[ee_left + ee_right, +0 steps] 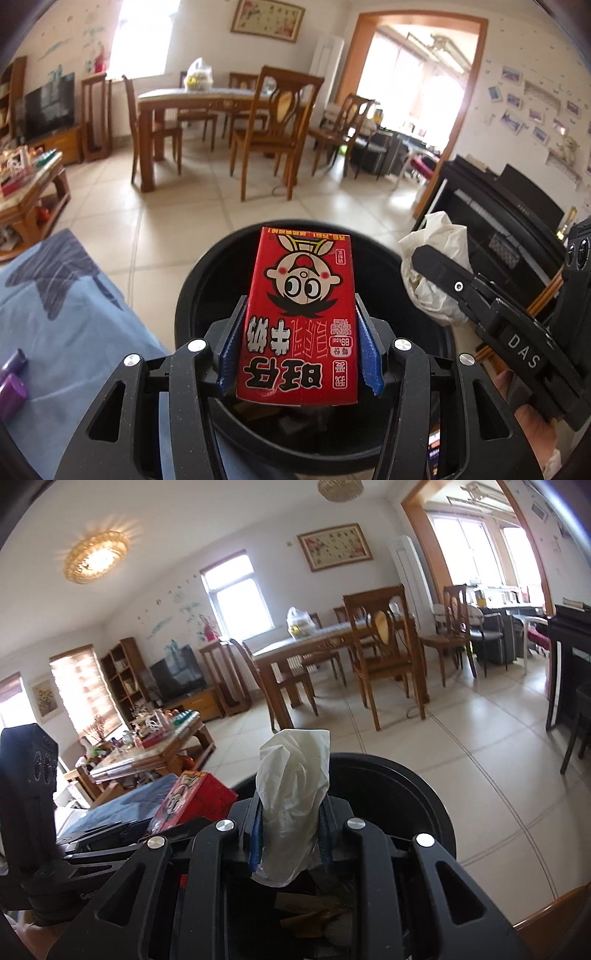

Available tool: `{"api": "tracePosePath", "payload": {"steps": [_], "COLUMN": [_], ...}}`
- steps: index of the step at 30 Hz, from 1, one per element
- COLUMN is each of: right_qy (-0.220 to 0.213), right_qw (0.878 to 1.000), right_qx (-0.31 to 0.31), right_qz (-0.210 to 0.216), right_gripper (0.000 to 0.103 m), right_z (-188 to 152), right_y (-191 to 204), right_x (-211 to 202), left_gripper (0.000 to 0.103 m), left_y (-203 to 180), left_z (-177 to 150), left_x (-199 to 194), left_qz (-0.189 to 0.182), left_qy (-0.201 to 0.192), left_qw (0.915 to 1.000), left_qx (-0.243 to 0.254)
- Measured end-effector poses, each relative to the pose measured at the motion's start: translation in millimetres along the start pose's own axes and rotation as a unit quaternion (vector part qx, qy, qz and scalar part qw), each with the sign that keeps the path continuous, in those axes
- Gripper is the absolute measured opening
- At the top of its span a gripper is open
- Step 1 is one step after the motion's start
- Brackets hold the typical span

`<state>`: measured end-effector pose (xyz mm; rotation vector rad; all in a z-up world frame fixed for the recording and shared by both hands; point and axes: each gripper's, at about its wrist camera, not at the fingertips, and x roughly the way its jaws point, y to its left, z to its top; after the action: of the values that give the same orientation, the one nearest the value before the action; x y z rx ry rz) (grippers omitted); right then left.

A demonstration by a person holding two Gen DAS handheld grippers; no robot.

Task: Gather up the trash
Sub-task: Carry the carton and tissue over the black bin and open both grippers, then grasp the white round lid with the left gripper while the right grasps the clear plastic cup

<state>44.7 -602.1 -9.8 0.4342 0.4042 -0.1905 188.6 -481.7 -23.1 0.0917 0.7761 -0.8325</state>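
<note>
Left gripper point(299, 354) clamps red milk carton point(301, 314) above black bin point(192, 295) — right gripper point(290, 827) pinches crumpled white wrapper point(295, 782) over the bin's right side.

Pale tiled floor point(207, 206) throughout. Wooden dining table point(314, 642) ringed by wooden chairs point(275, 129), framed picture point(334, 546) on the white wall above. Bright windows point(236, 594); lit ceiling lamp point(96, 559). Television point(179, 674) on a low cabinet, bookshelf point(122, 672) beside. Cluttered coffee table point(155, 742). Black piano point(491, 206) near the arched doorway point(417, 92).
</note>
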Motion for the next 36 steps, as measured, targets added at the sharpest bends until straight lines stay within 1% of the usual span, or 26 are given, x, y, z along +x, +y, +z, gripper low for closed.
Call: {"api": "tracePosePath", "payload": {"steps": [4,7,10,15,18,19,20,21,22,23,24,26,27,30,32,36], "right_qy": [0.009,0.016,0.021,0.025,0.031,0.035,0.037,0.038,0.037,0.035,0.033,0.030,0.028,0.022,0.016,0.019], "right_qw": [1.000,1.000,0.999,0.999,0.999,0.999,0.999,0.999,0.999,0.999,0.999,0.999,0.999,0.999,0.999,0.999], "right_qx": [0.008,0.016,0.022,0.026,0.027,0.027,0.027,0.028,0.030,0.033,0.038,0.041,0.039,0.034,0.032,0.014], "right_qz": [-0.006,-0.006,-0.009,-0.012,-0.010,-0.010,-0.009,-0.008,-0.008,-0.006,-0.002,0.003,0.006,0.012,0.015,0.028], "right_gripper": [0.024,0.024,0.024,0.025,0.027,0.031,0.035,0.047,0.063,0.071,0.081,0.083,0.083,0.083,0.087,0.087], "right_z": [-7.9,-9.3,-11.2,-7.0,-7.4,-7.3,-7.6,-7.5,-6.4,-6.4,-6.6,-5.1,-4.1,-1.9,-2.2,-3.2], "right_y": [-8.5,-14.2,-17.4,-23.6,-24.2,-24.1,-23.7,-23.1,-23.6,-23.6,-24.4,-24.0,-22.0,-14.9,-7.8,16.9], "right_x": [5.3,9.2,11.0,14.2,16.3,17.0,16.8,16.0,16.0,14.7,12.8,8.4,5.8,-1.7,-8.4,-15.1], "left_gripper": [0.053,0.053,0.053,0.053,0.053,0.054,0.057,0.064,0.080,0.088,0.090,0.095,0.096,0.096,0.096,0.096], "left_y": [0.1,2.0,-0.1,-0.2,0.5,-0.3,-3.1,-4.3,-2.2,-2.4,-2.9,-3.7,-2.5,-1.9,-0.4,7.3], "left_z": [1.9,1.8,1.2,-1.3,-4.6,-7.7,-9.4,-11.0,-9.9,-11.2,-12.4,-14.4,-16.0,-21.2,-25.3,-37.3], "left_x": [18.9,25.7,35.3,41.6,43.3,42.5,41.6,39.5,36.2,31.2,24.0,13.7,6.7,-15.3,-35.1,-77.0], "left_qz": [0.008,0.014,0.013,0.012,-0.001,-0.001,0.001,0.009,0.016,0.023,0.031,0.035,0.036,0.036,0.033,0.032], "left_qy": [0.018,0.026,0.035,0.038,0.048,0.052,0.054,0.053,0.049,0.040,0.028,0.018,0.013,0.001,-0.012,-0.034], "left_qw": [0.9998,0.9995,0.9993,0.9992,0.9988,0.9986,0.9983,0.9981,0.9981,0.9982,0.9982,0.9980,0.9979,0.9980,0.9979,0.9979], "left_qx": [0.000,0.004,0.001,0.008,0.011,0.014,0.020,0.029,0.034,0.038,0.044,0.050,0.052,0.053,0.055,0.045]}}
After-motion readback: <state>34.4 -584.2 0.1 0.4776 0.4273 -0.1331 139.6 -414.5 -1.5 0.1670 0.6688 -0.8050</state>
